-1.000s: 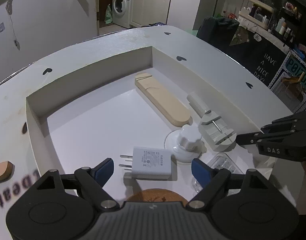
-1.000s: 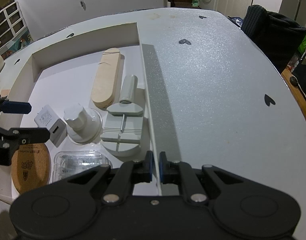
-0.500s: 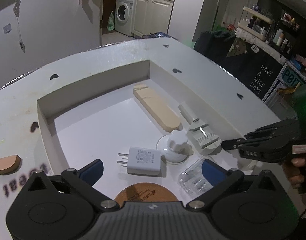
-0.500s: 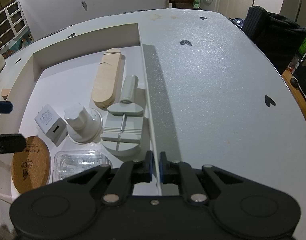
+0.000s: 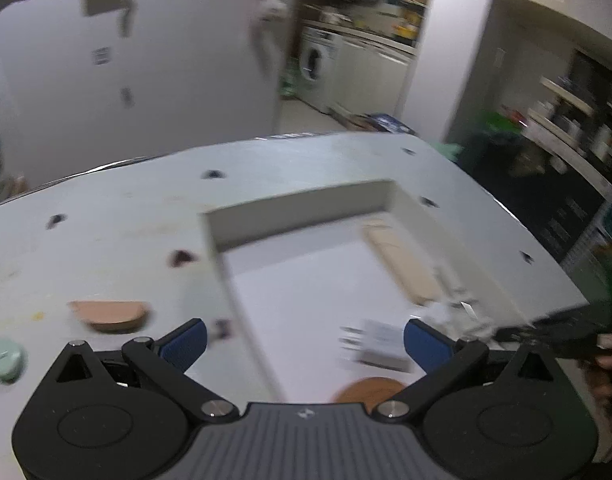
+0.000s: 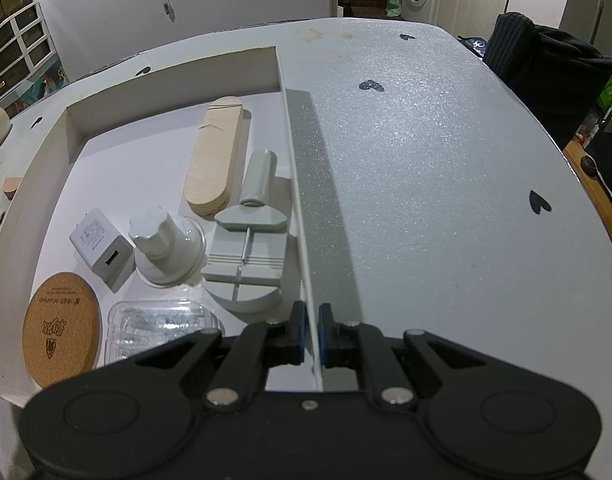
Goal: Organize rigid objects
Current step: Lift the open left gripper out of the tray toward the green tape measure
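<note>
White tray (image 6: 293, 152) is clamped at its wall by the right gripper (image 6: 310, 334). Six things are already laid inside. Left gripper (image 5: 303, 340) is spread apart, empty; a brown piece (image 5: 109, 314), blurry, seems left outside.

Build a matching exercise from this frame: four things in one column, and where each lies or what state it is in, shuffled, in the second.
1. cork coaster
2. wooden board
3. right hand-held gripper
4. left hand-held gripper

A. shut on the tray wall
B. open, holding nothing
C. near left corner of the tray
D. lying lengthwise toward the tray's far end

Pairs: 1-C, 2-D, 3-A, 4-B
</note>
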